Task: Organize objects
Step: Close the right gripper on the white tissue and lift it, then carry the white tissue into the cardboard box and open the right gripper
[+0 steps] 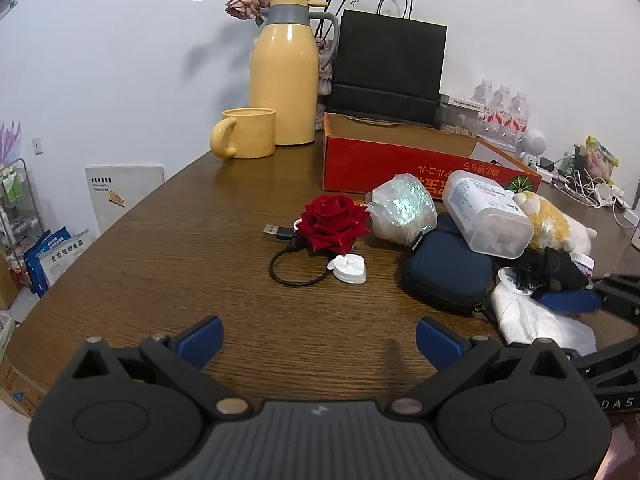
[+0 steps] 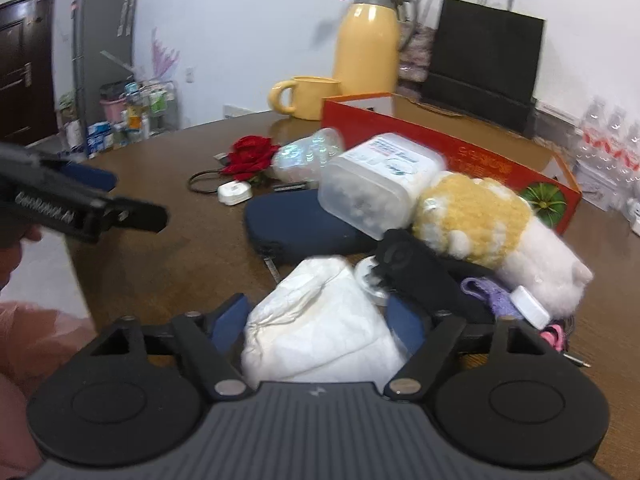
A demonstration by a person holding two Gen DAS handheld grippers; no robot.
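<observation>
A heap of loose things lies on the brown table (image 1: 192, 248): a red rose (image 1: 334, 220), a black USB cable (image 1: 292, 270), a small white charger (image 1: 347, 268), a shiny wrapped bundle (image 1: 402, 208), a clear plastic box (image 1: 486, 212), a navy pouch (image 1: 446, 272) and a yellow-and-white plush toy (image 1: 548, 224). My left gripper (image 1: 318, 340) stands open over bare wood, short of the heap. My right gripper (image 2: 320, 312) has a white soft pack (image 2: 320, 328) filling the gap between its blue pads (image 2: 230, 320), which touch both its sides. A black pouch (image 2: 416, 268) lies just beyond.
A red open cardboard box (image 1: 380, 164) stands behind the heap, with a yellow mug (image 1: 248, 134), a yellow thermos jug (image 1: 284, 76) and a black paper bag (image 1: 390, 64) at the back. Water bottles (image 1: 502, 110) and cables sit far right. The table edge curves along the left.
</observation>
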